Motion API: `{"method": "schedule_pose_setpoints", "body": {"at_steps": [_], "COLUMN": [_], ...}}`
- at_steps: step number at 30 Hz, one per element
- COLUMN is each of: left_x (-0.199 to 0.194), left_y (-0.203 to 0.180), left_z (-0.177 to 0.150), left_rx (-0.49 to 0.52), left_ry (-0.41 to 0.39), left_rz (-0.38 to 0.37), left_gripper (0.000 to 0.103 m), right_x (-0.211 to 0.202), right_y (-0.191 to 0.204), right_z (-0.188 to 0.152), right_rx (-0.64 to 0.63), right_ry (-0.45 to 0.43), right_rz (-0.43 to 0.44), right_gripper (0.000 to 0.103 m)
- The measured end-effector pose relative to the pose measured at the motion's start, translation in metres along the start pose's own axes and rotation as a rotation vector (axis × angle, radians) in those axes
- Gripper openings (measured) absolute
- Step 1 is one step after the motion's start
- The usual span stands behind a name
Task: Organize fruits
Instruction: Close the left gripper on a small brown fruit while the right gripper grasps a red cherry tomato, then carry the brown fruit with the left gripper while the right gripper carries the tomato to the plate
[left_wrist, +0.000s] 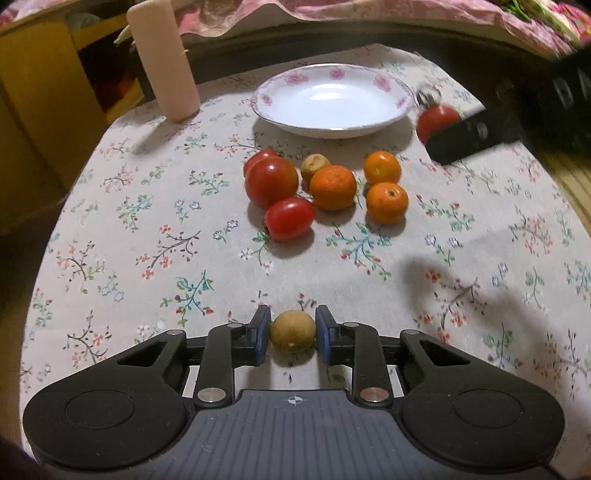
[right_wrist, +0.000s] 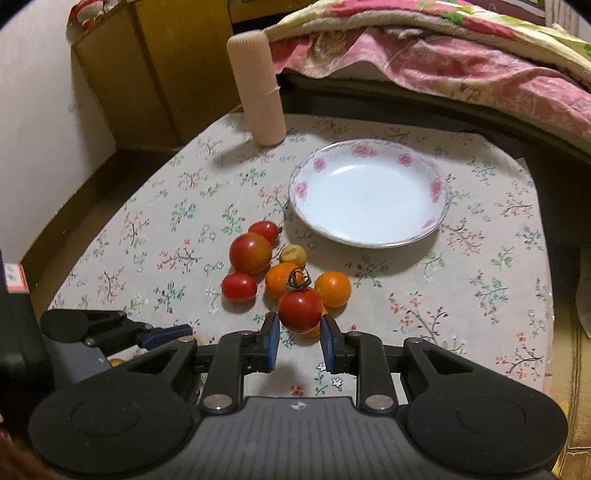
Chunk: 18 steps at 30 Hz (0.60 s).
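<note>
Left wrist view: left gripper (left_wrist: 292, 334) has its jaws closed on a small brownish-yellow fruit (left_wrist: 292, 331), blue pads (left_wrist: 263, 334) touching both sides, near the table's front edge. It looks lifted off the floral tablecloth (left_wrist: 147, 229), but I can't tell for sure.

Right wrist view: right gripper (right_wrist: 298, 334) is clamped on a stemmed red tomato (right_wrist: 300, 309), held above the cloth, over the near side of the fruit pile. In the left view the same tomato shows blurred just beside the plate's right rim, so I'd say this arm is in motion.

Still lying on the cloth mid-table: three red tomatoes (left_wrist: 271, 181), three small oranges (left_wrist: 332, 187) and one more brownish fruit (left_wrist: 314, 165), clustered and mostly touching. The rose-rimmed plate (left_wrist: 266, 99) sits behind them toward the far edge, nothing in it. A tall pink cylinder (left_wrist: 164, 61) stands at the far left corner.

Step in hand, my read: both grippers loaded, carrying to the plate; no fruit delivered yet.

Next move calls for:
- bring the tomato over the plate's bowl, lower, then release, since it's round and will roll if dropped from height
- keep the two grippers apart over the plate, one drop at a time
- the left one must clear the pile on its way.
</note>
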<state>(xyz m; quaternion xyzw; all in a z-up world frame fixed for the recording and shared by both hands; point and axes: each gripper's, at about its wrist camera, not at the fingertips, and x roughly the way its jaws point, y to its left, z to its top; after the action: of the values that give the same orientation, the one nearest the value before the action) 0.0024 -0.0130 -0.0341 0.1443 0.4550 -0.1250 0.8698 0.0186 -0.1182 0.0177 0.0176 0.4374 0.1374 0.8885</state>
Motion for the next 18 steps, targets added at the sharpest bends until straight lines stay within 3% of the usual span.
{"method": "schedule_pose_setpoints", "body": {"at_steps": [6, 13, 18], "left_x": [0.0, -0.003, -0.002], "left_y": [0.004, 0.01, 0.006], "left_z": [-0.004, -0.01, -0.006], "left_rx": [-0.016, -0.047, -0.049], "left_ry": [-0.018, -0.017, -0.007], "left_rz": [-0.02, -0.015, -0.021], "left_gripper": [0.038, 0.044, 0.032], "right_x": [-0.008, 0.008, 0.006], "right_y": [-0.005, -0.002, 0.001], "right_z": [0.002, 0.001, -0.002], "right_rx": [0.022, 0.006, -0.008], "right_ry": [-0.024, 0.023, 0.017], "right_rz": [-0.013, -0.015, -0.006], "right_gripper": [0.027, 0.027, 0.027]}}
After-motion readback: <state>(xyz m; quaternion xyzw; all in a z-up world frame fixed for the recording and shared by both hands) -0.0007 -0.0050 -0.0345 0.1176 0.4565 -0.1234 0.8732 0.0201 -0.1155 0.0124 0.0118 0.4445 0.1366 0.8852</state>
